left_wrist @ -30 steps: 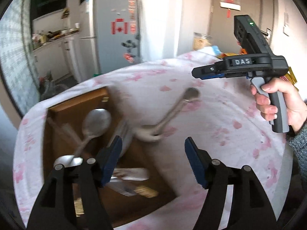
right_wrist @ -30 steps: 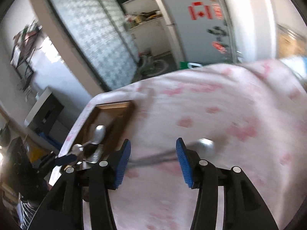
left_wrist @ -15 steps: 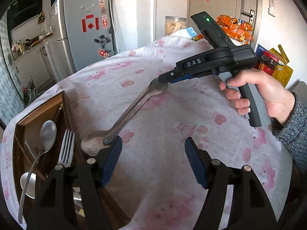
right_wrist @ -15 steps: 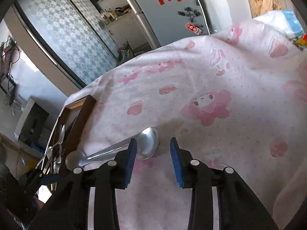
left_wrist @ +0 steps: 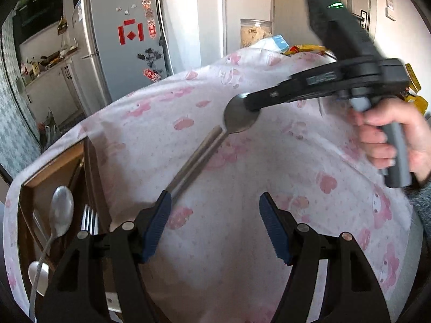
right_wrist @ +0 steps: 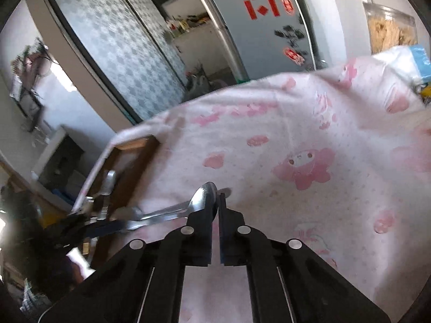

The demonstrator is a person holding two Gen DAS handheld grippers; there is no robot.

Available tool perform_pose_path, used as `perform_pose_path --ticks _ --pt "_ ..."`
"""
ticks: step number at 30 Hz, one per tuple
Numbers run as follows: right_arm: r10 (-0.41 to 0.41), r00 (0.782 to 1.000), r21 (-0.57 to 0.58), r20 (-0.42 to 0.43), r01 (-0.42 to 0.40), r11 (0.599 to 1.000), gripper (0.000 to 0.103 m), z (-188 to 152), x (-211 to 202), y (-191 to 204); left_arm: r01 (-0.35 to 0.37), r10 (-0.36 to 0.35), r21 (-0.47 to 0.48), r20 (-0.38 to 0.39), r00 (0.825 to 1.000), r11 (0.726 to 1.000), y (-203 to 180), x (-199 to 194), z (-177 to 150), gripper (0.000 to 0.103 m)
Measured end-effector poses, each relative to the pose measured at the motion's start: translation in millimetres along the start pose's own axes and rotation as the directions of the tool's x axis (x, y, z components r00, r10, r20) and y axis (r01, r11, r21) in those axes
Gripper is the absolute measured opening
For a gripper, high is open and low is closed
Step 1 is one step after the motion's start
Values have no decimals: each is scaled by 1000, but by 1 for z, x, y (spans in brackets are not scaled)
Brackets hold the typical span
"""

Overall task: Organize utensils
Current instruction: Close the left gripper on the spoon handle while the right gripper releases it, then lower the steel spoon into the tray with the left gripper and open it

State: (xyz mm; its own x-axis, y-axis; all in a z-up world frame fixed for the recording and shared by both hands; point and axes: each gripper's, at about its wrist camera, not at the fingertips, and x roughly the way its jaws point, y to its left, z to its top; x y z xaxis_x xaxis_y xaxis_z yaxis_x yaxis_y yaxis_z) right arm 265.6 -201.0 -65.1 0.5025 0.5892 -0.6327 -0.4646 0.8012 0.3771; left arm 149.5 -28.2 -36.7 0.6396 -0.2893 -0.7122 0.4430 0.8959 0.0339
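**Right gripper pinches the spoon bowl on the pink cloth**

While the right gripper (right_wrist: 215,202) has its fingers drawn nearly together on the bowl of a long metal spoon (left_wrist: 239,114), the left gripper (left_wrist: 214,224) hangs with its blue-padded fingers spread wide and holding nothing. The spoon lies slantwise on the pink flowered tablecloth (left_wrist: 269,175), bowl toward the far side, handle running down to the left until it passes behind the left gripper's left finger pad (left_wrist: 156,223). Whether that pad touches the handle cannot be told. In the right wrist view the bowl stands on edge between the dark fingertips, and the handle stretches away toward the wooden tray (right_wrist: 134,145).

That wooden tray sits at the left edge of the table, partly on the cloth. Inside it lie another spoon (left_wrist: 60,212) and a fork (left_wrist: 90,220), side by side; a further pale spoon bowl shows near the tray's near end. The person's right hand (left_wrist: 396,140) grips the grey handle of the right gripper, whose black body blocks part of the far table edge.

Beyond the table stand a silver fridge (left_wrist: 126,48) with red stickers, a clear jar (left_wrist: 256,32) of pale contents and some bright snack packets (left_wrist: 304,48) at the far edge.
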Motion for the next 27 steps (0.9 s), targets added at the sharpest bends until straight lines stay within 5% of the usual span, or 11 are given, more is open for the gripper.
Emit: perform_pose_path --ticks 5,8,12,19,27 --pt "24 999 -30 38 -23 999 2 1 -36 10 10 -7 -71 35 999 997 3 10 12 75" --pt "35 998 -40 48 -33 999 2 1 -51 17 39 -37 -62 38 999 997 -3 14 18 65" --pt "28 997 -47 68 -25 999 2 2 -68 24 47 -47 -10 21 999 999 -18 16 21 17" --pt "24 997 -64 79 -18 998 2 11 -75 40 61 -62 21 48 997 998 -24 -13 19 14" --pt "83 995 -131 53 -76 988 1 24 -43 98 26 -21 -67 73 997 997 20 -59 -11 12"
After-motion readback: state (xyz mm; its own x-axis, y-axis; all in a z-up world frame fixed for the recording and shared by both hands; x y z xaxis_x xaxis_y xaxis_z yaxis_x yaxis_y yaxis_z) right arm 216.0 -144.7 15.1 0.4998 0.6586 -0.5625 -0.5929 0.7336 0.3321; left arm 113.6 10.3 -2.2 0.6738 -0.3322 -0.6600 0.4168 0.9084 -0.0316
